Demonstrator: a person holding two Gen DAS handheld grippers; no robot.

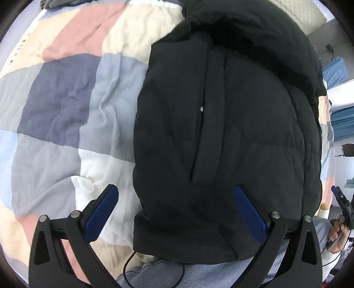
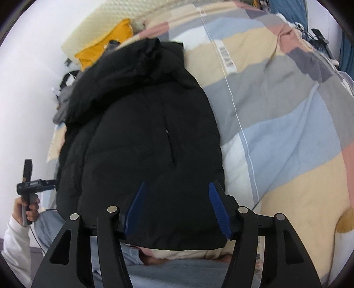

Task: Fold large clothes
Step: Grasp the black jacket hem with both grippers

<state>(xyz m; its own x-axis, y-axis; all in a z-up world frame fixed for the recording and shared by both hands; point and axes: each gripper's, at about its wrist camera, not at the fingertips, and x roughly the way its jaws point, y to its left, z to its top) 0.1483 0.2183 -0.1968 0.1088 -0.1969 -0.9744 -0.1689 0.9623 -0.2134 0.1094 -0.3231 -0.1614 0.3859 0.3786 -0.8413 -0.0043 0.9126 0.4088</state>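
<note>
A black puffer jacket [image 1: 232, 133] lies flat on a patchwork quilt [image 1: 62, 106], hood at the far end and hem toward me. My left gripper [image 1: 177, 188] hovers open over the hem. Its left pad [image 1: 101, 215] is above the quilt and its right pad [image 1: 250, 215] above the jacket. In the right wrist view my right gripper [image 2: 178, 183] is open above the jacket [image 2: 143, 133], near the hem, and nothing is pinched. Each gripper also shows in the other's view, held in a hand: the right gripper [image 1: 344, 206] and the left gripper [image 2: 31, 183].
The quilt [image 2: 287, 133] spreads wide beside the jacket. A yellow pillow [image 2: 106, 46] and a cream cushion [image 1: 305, 13] lie past the hood. The person's jeans [image 2: 177, 274] show just below the hem. A thin black cable [image 1: 128, 265] hangs near the bed edge.
</note>
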